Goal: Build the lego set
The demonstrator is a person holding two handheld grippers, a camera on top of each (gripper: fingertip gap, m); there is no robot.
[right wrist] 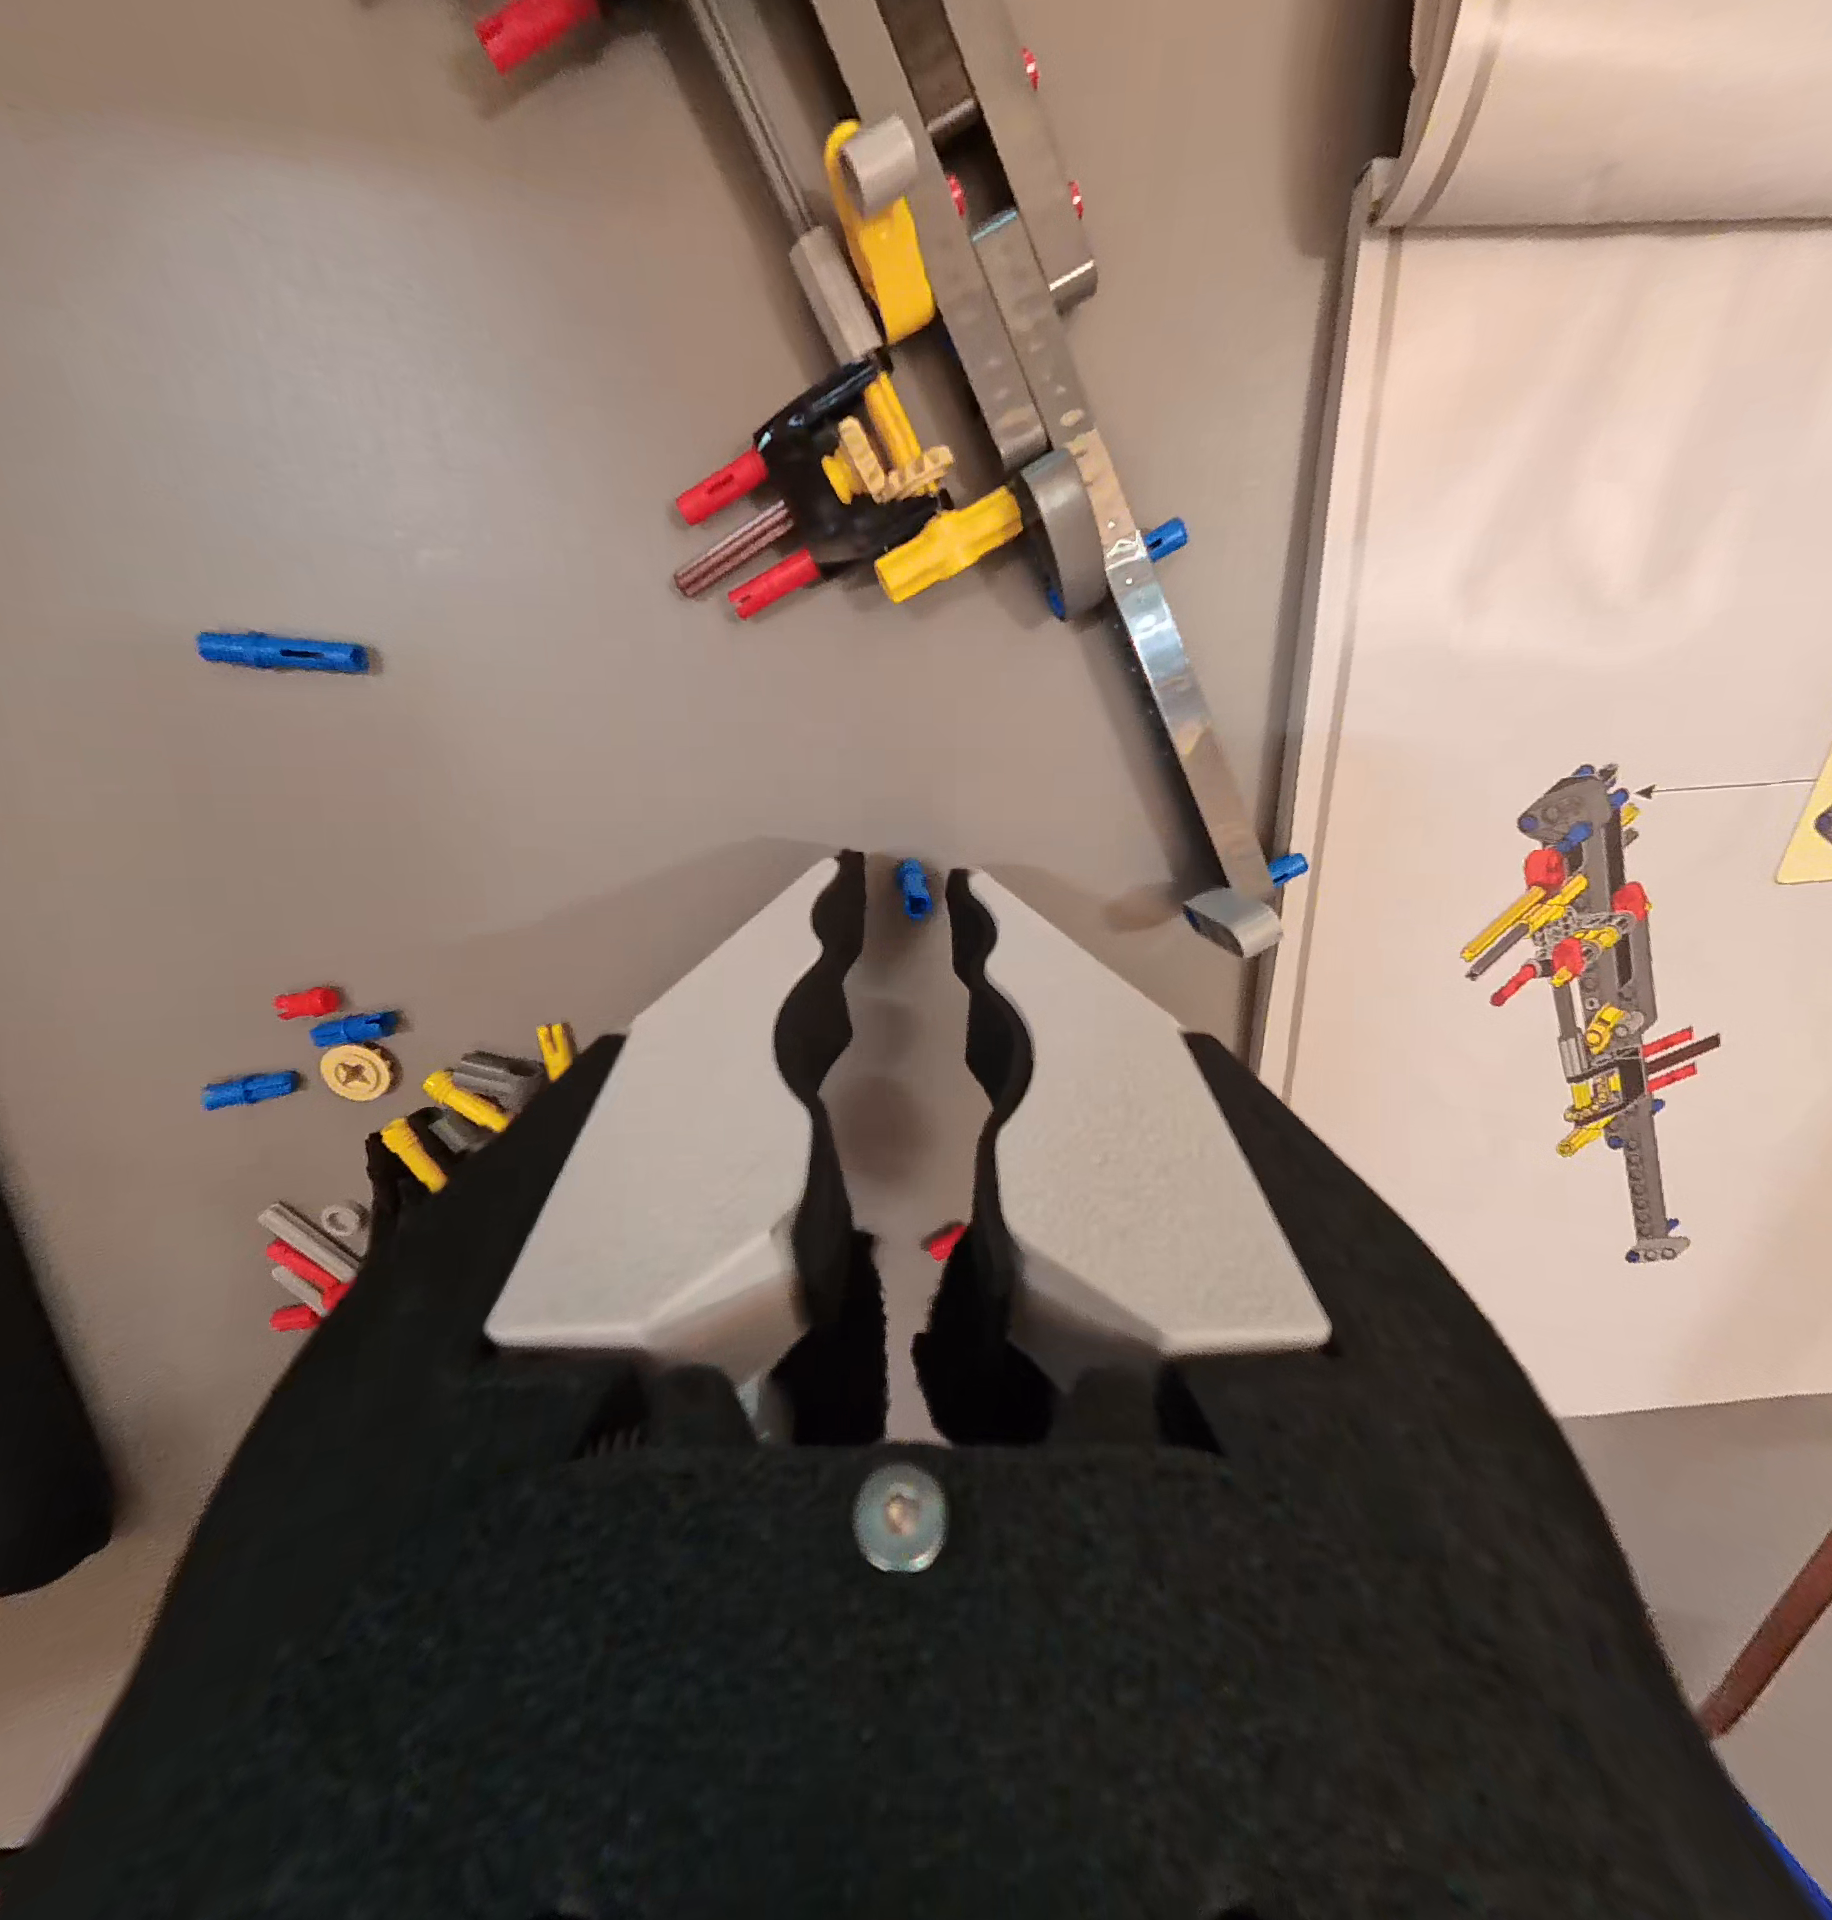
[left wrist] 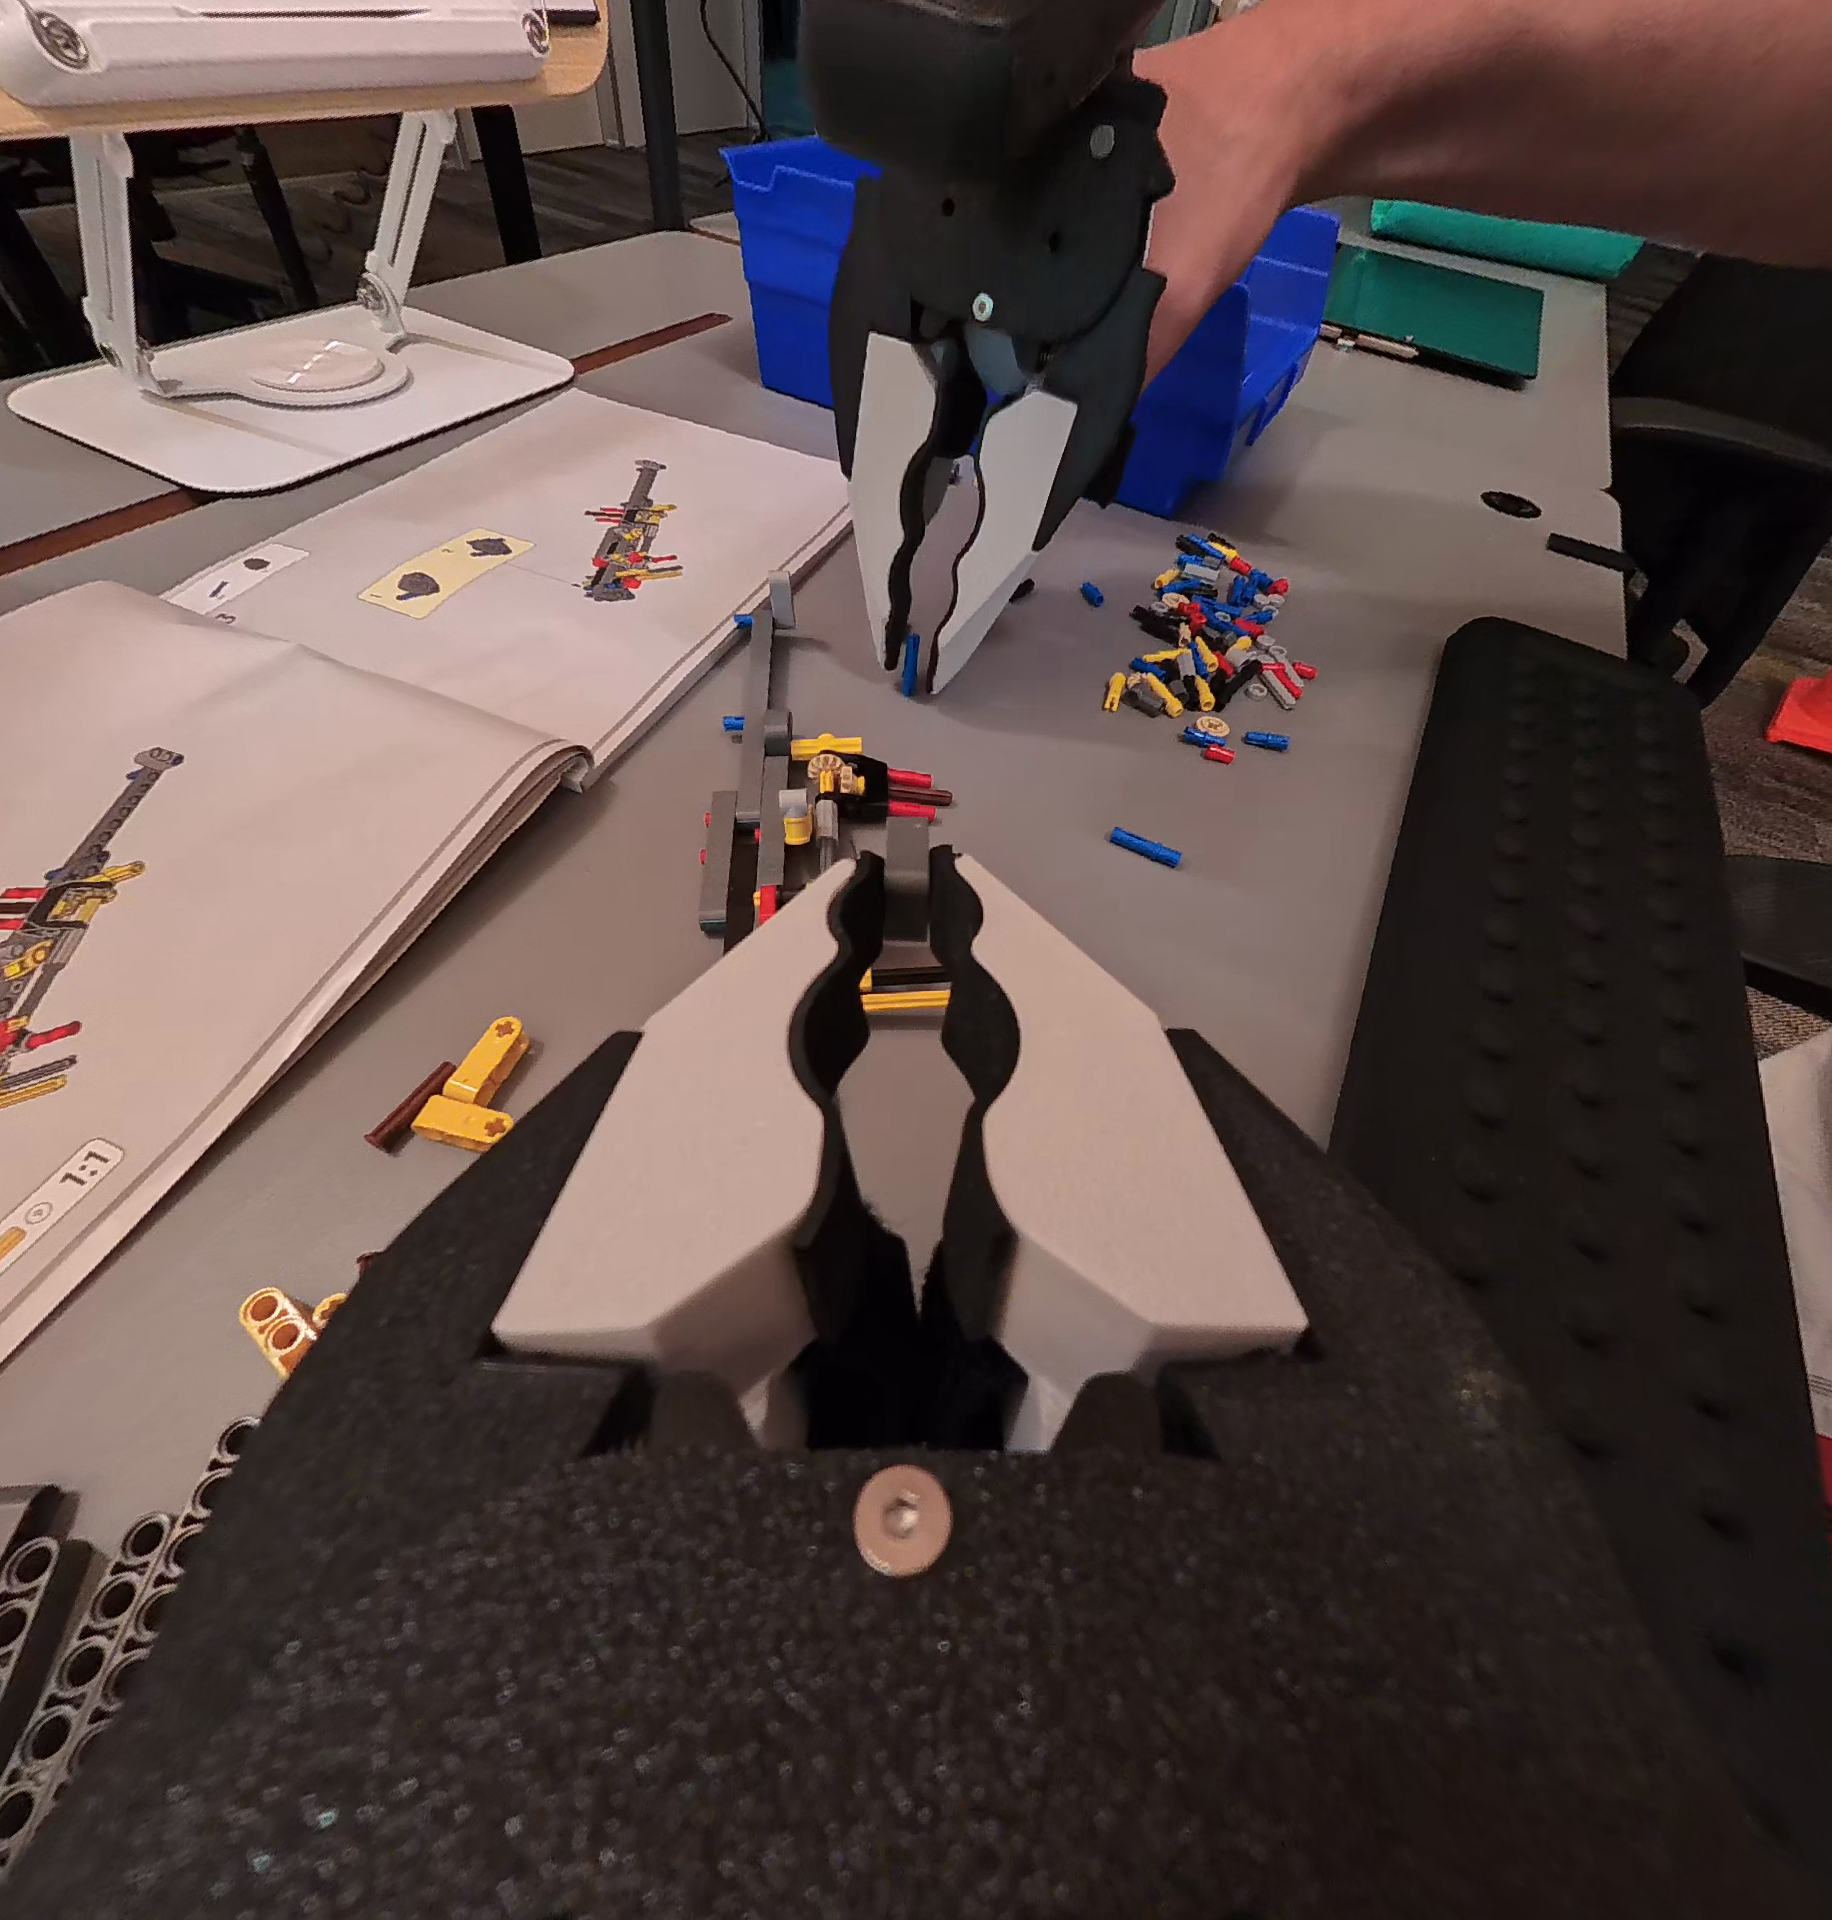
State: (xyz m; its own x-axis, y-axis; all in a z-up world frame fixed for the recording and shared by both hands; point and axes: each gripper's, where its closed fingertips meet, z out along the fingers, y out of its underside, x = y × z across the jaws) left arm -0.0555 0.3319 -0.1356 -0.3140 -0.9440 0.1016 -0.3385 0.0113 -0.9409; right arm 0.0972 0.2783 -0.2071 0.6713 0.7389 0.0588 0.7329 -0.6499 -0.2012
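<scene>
My left gripper (left wrist: 904, 883) is clamped on a grey beam end of the partly built grey, yellow and black lego assembly (left wrist: 787, 810), which lies on the grey bench (left wrist: 1307, 914); this grip pins the model so that it will not slide when a part is pressed in. My right gripper (right wrist: 904, 868) points down at the bench beyond the far end of the model, its fingertips narrowly apart around a short blue plastic connector pin (right wrist: 913, 888). The pin stands roughly on end between the pads, but I cannot tell for certain whether they already touch it. The loose heap of blue, red, yellow and grey small parts (left wrist: 1208, 655) sits just to the right of this gripper, within easy reach as stock. The open paper instruction booklet (left wrist: 268, 831) lies along the left of the model, so that the printed figure can be compared with the build. A longer blue pin (left wrist: 1146, 845) lies alone nearer me.
</scene>
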